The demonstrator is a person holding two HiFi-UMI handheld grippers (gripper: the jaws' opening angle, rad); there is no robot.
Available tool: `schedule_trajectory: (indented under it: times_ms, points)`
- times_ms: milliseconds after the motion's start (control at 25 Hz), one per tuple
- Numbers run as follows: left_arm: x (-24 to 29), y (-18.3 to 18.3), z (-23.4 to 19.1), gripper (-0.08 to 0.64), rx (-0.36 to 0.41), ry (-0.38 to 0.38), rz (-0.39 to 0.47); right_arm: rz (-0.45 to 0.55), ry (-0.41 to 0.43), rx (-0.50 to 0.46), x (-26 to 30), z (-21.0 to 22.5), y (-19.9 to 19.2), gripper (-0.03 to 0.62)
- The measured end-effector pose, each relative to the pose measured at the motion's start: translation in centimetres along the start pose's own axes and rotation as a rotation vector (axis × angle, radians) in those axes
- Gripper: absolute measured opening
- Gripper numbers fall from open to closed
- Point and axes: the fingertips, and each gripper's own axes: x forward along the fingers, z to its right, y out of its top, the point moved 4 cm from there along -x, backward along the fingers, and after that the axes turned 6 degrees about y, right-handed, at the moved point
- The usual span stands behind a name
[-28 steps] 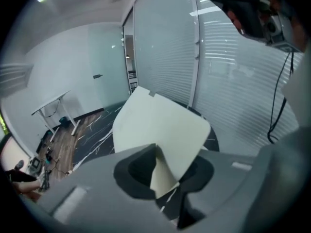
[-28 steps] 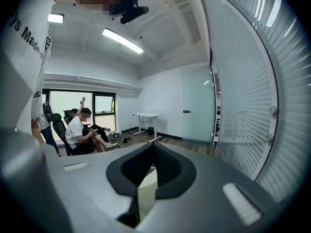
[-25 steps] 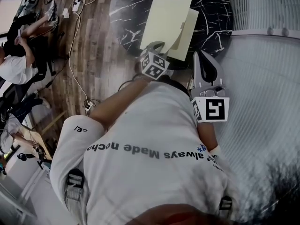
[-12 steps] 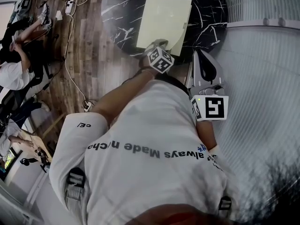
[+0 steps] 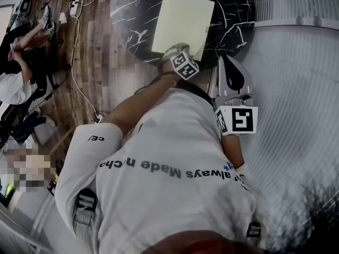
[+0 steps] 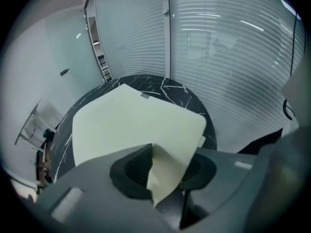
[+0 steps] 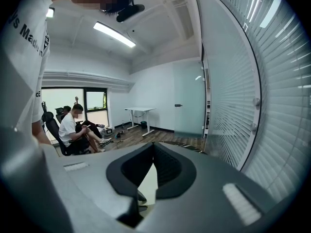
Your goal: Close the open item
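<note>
- At the desk's (image 5: 132,15) near edge, head view: the pale folder (image 5: 183,21) lies flat, and the left hand-held gripper (image 5: 174,51) meets it, tips hidden behind its marker cube.
- Left gripper view: jaws pinch the folder's near corner.
- Right gripper view: right hand-held gripper (image 7: 153,149) pressed together, empty.

The pale yellow folder (image 5: 183,20) lies flat on the black marbled table (image 5: 132,9), a little askew and close to the table's near edge. Its cover is down and, as far as the head view tells, fully shut. Its near corner is pinched between the left tongs (image 6: 160,176).
</note>
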Motion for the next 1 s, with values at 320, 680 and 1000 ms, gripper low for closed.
schedule_trajectory:
  times_ms: [320,680,1000]
  points:
    - [1.0,-0.4,0.5,0.133,0.057,-0.007,-0.067,-0.035,0.0,0.013,1.2,0.2,-1.3,0.002]
    - [1.2,-0.5,0.5,0.135,0.07,-0.019,-0.078,-0.392,0.02,0.081,13.6,7.0,-16.9,0.002]
    - [1.4,-0.3,0.5,0.135,0.073,-0.026,-0.075,-0.591,0.012,0.059,20.2,9.5,-26.8,0.002]
